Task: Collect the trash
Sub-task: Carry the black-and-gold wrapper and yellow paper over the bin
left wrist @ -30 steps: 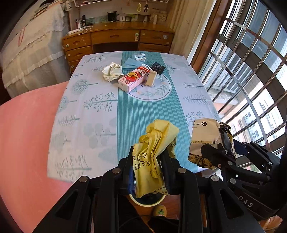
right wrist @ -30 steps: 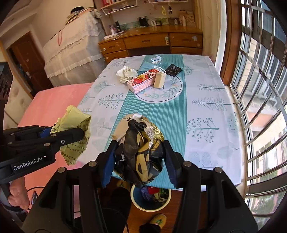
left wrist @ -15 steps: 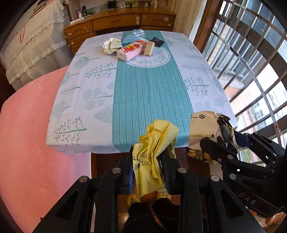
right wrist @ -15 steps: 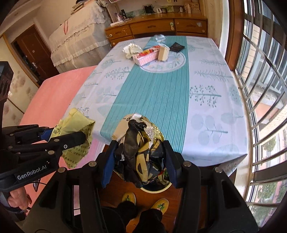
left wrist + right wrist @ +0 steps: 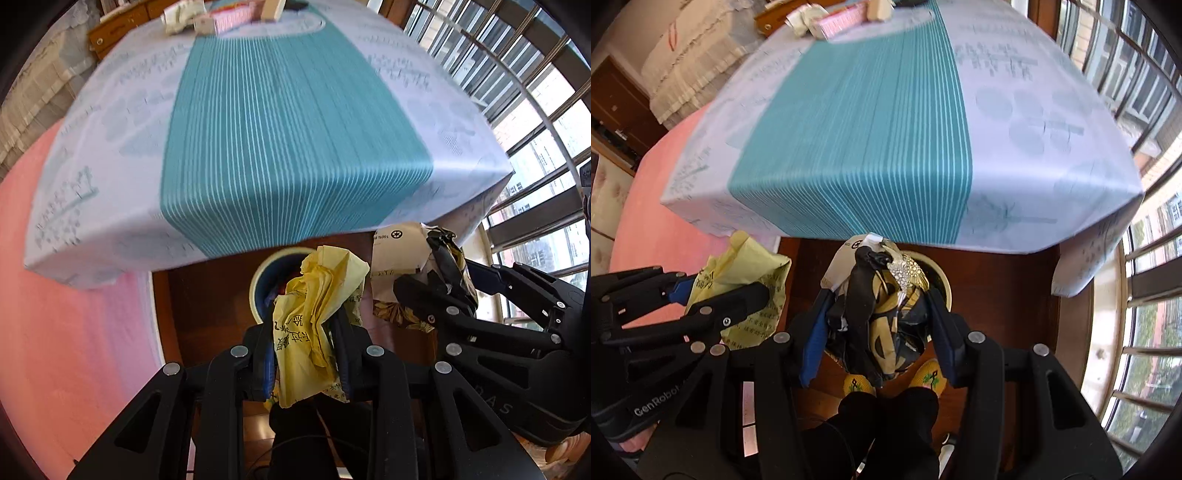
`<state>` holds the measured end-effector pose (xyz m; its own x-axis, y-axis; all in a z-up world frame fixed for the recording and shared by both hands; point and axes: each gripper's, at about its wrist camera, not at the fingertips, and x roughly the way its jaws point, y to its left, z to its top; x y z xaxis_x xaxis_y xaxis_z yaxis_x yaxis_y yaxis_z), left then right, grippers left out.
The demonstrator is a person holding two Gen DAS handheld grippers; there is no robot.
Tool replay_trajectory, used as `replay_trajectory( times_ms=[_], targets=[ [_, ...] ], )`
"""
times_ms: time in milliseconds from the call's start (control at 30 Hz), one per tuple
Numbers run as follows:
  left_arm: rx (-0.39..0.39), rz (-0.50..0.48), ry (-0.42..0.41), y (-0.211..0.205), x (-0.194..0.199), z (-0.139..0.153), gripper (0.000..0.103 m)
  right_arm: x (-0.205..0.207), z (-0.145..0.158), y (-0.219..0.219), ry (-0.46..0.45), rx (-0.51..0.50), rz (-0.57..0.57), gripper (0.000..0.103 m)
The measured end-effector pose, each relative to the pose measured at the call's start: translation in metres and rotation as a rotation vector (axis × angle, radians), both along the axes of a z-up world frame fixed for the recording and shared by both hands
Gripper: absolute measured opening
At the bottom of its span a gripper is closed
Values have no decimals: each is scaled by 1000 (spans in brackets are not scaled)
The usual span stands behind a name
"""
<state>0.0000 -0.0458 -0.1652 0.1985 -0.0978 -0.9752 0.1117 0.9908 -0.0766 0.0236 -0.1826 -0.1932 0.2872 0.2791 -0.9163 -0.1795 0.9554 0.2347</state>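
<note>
Jaws of left gripper [image 5: 306, 354] clamped on crumpled yellow paper bag [image 5: 314, 314], right gripper [image 5: 875, 325] on crumpled black-and-gold wrapper [image 5: 882, 317]; centre both over blue round bin [image 5: 258, 291] below table edge before releasing

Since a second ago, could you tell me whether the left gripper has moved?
Yes. The left gripper has dropped past the table edge towards the bin below.

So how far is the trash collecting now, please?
Partly done. The bin under the table edge already holds some trash. In hand: the left gripper grips a yellow wrapper, and the right gripper grips a black-and-gold wrapper, both above the bin. Left: releasing them, then the pink carton and other items at the table's far end.
</note>
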Motion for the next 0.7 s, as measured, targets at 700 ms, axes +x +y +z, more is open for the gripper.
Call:
replay_trajectory(
  times_ms=[700],
  targets=[
    [14,-22,29,-6,21,-227,27,12,-256,-15,118,72,-214,48]
  ],
)
